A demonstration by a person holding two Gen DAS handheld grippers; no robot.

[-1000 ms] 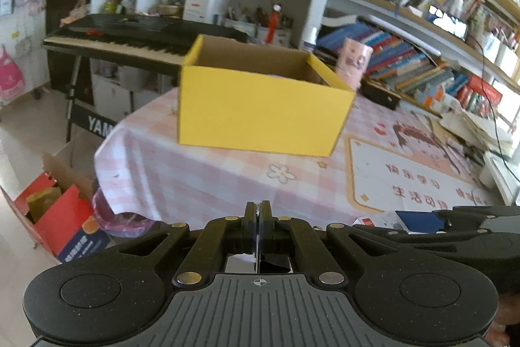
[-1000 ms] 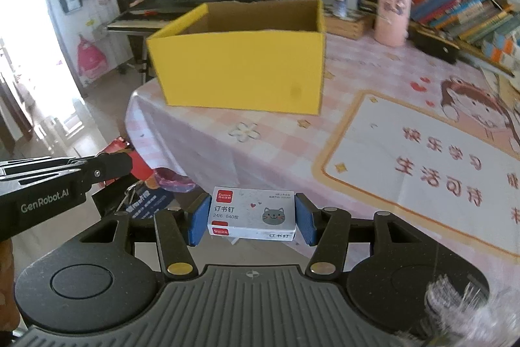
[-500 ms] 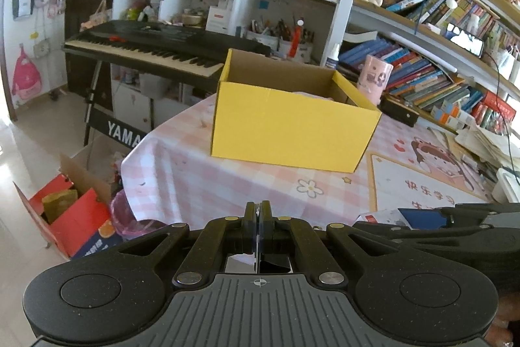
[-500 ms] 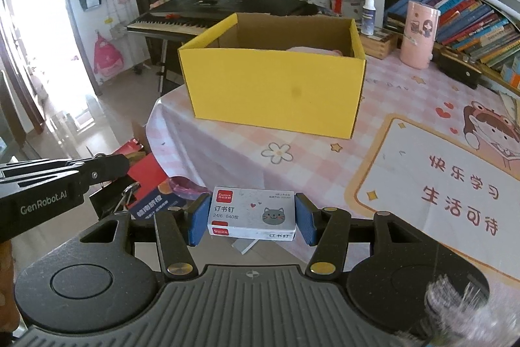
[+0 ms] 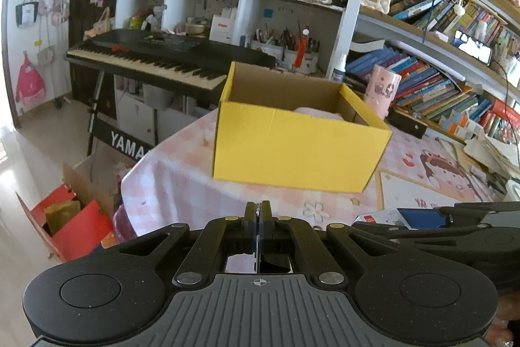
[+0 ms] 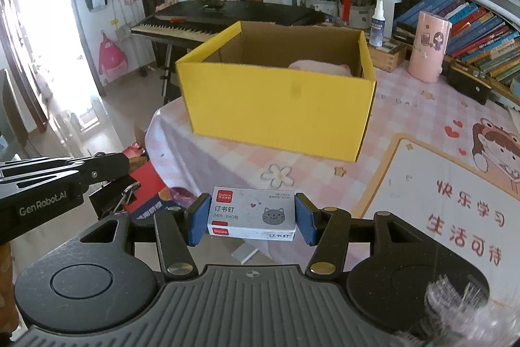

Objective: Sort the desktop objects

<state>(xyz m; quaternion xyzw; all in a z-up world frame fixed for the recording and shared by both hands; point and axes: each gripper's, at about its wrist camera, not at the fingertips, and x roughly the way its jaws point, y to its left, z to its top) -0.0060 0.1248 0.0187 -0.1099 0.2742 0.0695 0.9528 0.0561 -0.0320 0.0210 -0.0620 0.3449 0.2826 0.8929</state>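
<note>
Carefully: your right claw [image 6: 252, 218] clamps the staple box [image 6: 252, 213] above the table [image 6: 406, 119] edge; your left claw [image 5: 259, 212] pinches a binder clip [image 6: 112, 199]. Either may drop short of the yellow box [image 6: 279, 106].

Left claw [image 5: 258, 217] closed, right claw [image 6: 252, 218] clamped.

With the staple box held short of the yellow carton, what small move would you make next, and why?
Probably carry the right tongs forward and up over the yellow carton: they grip the staple box, and the carton's open top lies ahead.
</note>
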